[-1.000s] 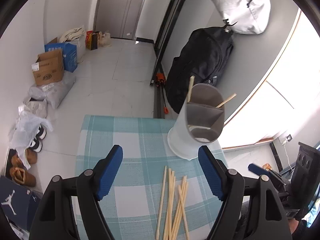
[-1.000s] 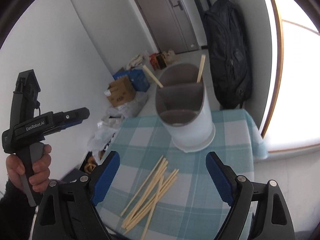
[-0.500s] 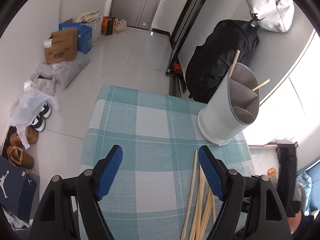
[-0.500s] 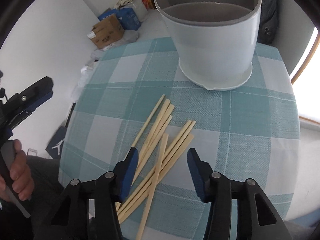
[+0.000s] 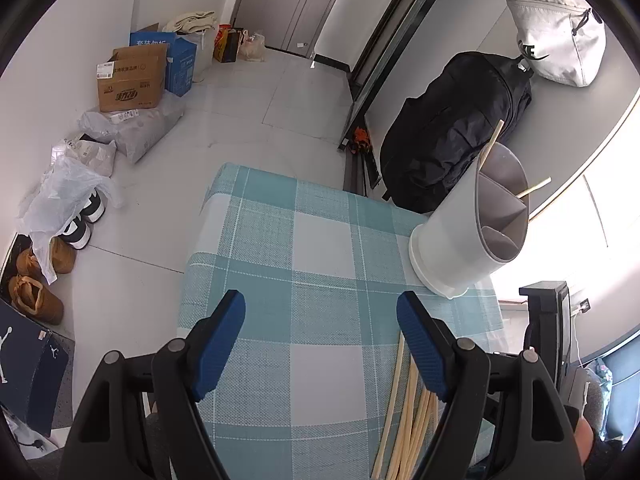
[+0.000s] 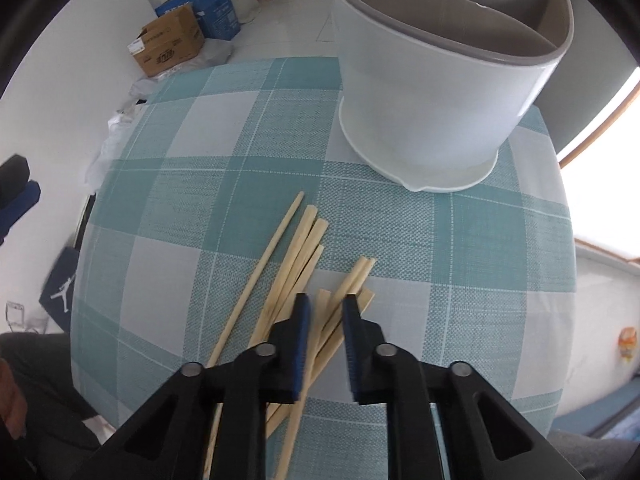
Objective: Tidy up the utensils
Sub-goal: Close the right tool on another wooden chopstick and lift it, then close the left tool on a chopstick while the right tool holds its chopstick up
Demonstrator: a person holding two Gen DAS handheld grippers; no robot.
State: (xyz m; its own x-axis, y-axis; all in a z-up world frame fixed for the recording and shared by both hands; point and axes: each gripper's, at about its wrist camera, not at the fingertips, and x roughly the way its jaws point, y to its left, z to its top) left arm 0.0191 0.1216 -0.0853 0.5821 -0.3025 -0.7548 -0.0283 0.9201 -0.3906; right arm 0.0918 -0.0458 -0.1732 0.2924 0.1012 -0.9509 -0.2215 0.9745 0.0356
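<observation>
Several wooden chopsticks [image 6: 296, 264] lie loose on the teal checked tablecloth [image 6: 224, 184]; they also show in the left wrist view [image 5: 404, 404]. A white utensil holder [image 6: 432, 112] with grey divided insides stands at the far right; in the left wrist view the holder [image 5: 452, 248] has two chopsticks [image 5: 490, 146] standing in it. My right gripper [image 6: 326, 312] is low over the pile, its jaws narrowed around a few chopstick ends with a gap still showing. My left gripper [image 5: 322, 316] is open and empty above the cloth, left of the pile.
The table is small, with its edges close on all sides. On the floor at the left are cardboard boxes [image 5: 132, 80], bags and shoes [image 5: 36, 280]. A black backpack [image 5: 452, 136] and a white bag [image 5: 556, 48] hang on the wall behind the holder.
My right gripper has come down onto the chopstick pile and its jaws have narrowed from wide open. My left gripper has drawn back to the left and stays open.
</observation>
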